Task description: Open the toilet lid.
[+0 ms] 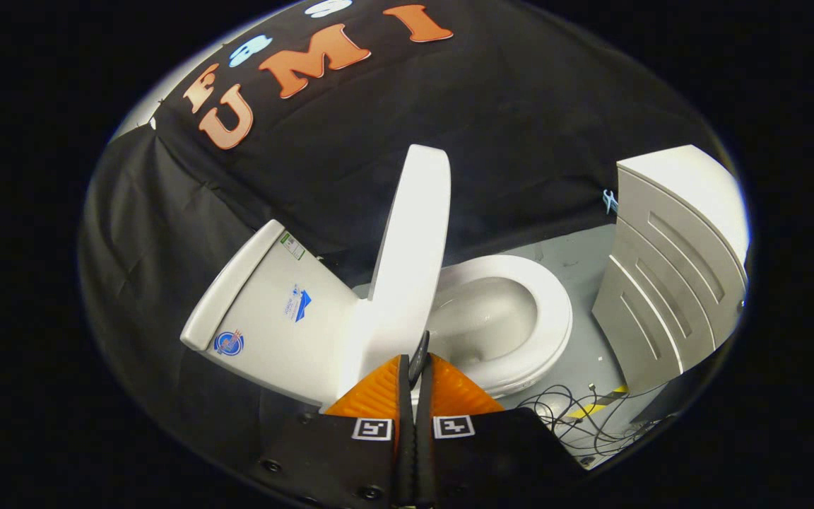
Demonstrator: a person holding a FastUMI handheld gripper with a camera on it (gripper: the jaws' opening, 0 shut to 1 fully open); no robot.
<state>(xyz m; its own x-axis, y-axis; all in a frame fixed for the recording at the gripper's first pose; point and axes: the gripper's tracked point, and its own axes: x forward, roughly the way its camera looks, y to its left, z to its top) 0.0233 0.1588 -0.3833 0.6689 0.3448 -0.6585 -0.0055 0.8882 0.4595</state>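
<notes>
Gripper view: toilet lid (413,247) seen raised near upright over bowl (513,318), just ahead of gripper (417,367); jaws clenched, nothing held. Lid judged stiff, smooth, slippery plastic; best pushed at free rim

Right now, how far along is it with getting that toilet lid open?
Mostly done: the toilet lid stands raised off the seat, nearly upright beside the tank, and the bowl is exposed. In hand: the tongs are closed together at the lid's lower edge. Left: perhaps only resting the lid back and withdrawing.
</notes>
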